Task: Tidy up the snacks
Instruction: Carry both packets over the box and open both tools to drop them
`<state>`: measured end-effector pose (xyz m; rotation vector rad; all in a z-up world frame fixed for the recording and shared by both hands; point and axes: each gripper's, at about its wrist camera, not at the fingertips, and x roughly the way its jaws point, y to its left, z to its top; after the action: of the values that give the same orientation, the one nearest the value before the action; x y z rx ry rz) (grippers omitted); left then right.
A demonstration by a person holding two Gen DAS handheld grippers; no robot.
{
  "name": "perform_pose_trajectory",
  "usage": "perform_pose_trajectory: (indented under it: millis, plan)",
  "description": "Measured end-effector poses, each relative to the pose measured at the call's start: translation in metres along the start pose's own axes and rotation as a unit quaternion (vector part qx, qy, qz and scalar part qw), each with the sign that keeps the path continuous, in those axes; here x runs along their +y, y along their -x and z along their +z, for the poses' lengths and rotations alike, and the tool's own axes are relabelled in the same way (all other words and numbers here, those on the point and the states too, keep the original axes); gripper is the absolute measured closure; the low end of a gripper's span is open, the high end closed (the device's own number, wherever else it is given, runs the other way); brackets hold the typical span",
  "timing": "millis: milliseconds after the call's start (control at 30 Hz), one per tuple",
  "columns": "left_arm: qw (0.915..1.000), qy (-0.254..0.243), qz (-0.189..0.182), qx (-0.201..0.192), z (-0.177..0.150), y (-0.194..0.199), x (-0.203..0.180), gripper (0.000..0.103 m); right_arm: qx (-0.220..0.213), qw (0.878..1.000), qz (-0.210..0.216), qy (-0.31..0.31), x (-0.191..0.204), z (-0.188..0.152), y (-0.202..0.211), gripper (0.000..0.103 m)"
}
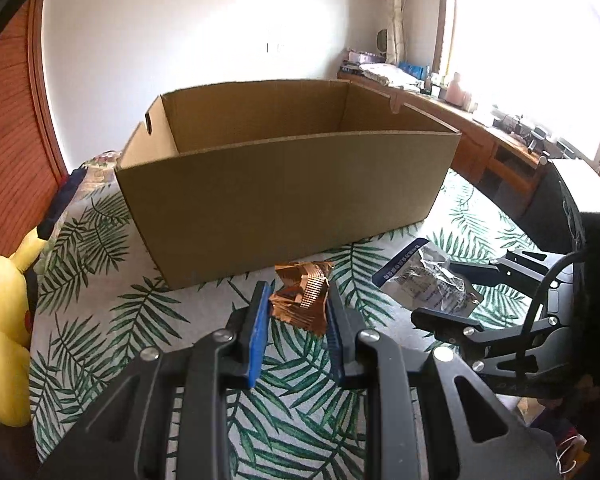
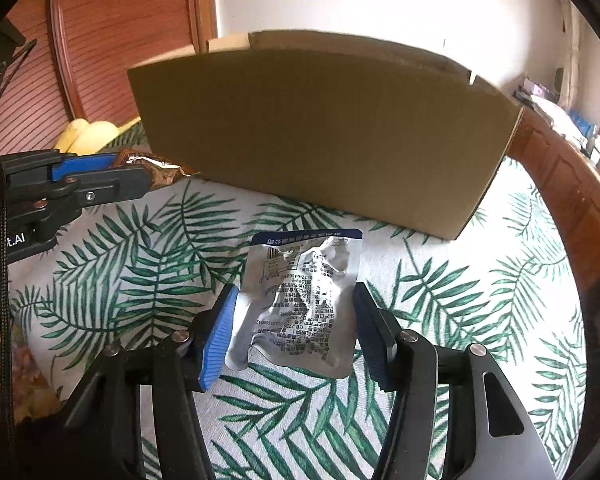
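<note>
My left tongs (image 1: pixel 298 308) are clamped on a crinkly copper-foil snack (image 1: pixel 305 295), held just in front of the cardboard box (image 1: pixel 284 184). It needs lifting clear over the box's near wall before I let go. My right tongs (image 2: pixel 294 332) are apart, straddling the silver pouch (image 2: pixel 300 300) on the bench (image 2: pixel 480 288) near the box. The pouch print's mostly too small; I only make out "GB 2726".
</note>
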<state>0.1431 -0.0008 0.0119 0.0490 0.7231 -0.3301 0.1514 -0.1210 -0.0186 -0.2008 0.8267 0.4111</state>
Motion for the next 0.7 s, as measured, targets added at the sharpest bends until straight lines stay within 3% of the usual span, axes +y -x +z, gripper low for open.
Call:
perform_pose_trajectory:
  millis: [700]
  plan:
    - [0.9976,-0.013,-0.014,-0.067,0.046,0.05,-0.009,0.079,-0.085,0.996,-0.009,0.012,-0.009,0.039,0.084,0.046]
